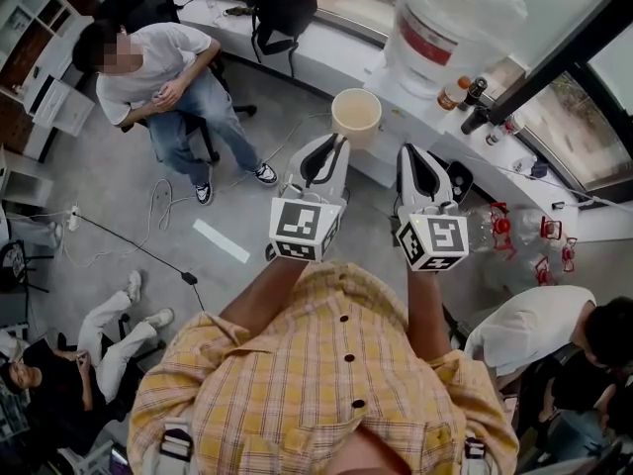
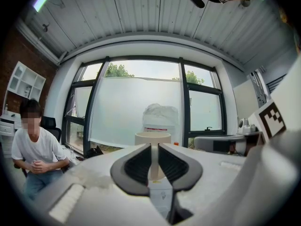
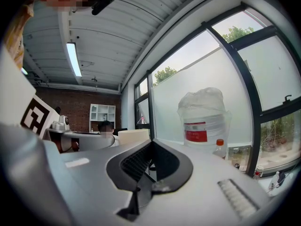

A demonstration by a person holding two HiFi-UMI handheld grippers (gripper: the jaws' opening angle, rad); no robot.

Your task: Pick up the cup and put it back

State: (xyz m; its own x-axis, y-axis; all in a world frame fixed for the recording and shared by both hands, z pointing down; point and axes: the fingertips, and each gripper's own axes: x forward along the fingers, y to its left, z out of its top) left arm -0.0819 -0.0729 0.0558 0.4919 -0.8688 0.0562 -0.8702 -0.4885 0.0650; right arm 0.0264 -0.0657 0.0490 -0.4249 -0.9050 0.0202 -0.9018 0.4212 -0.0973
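Note:
A cream cup (image 1: pixel 356 115) hangs in the air in front of the window ledge. My left gripper (image 1: pixel 334 146) is shut on its handle. In the left gripper view the cup (image 2: pixel 153 138) stands upright just past the jaw tips, with the pale handle pinched between the black pads (image 2: pixel 139 164). My right gripper (image 1: pixel 410 158) floats to the right of the cup, apart from it, with its jaws together and nothing between them. From the right gripper view the cup (image 3: pixel 134 136) shows to the left of that gripper's own jaws (image 3: pixel 150 149).
A big water jug under a plastic cover (image 1: pixel 445 28) and small bottles (image 1: pixel 457 93) stand on the window ledge (image 1: pixel 396 92). A black bag (image 1: pixel 283 8) lies further left. One person sits on a chair (image 1: pixel 158 67); others sit at lower left and lower right. Cables (image 1: pixel 158 201) cross the floor.

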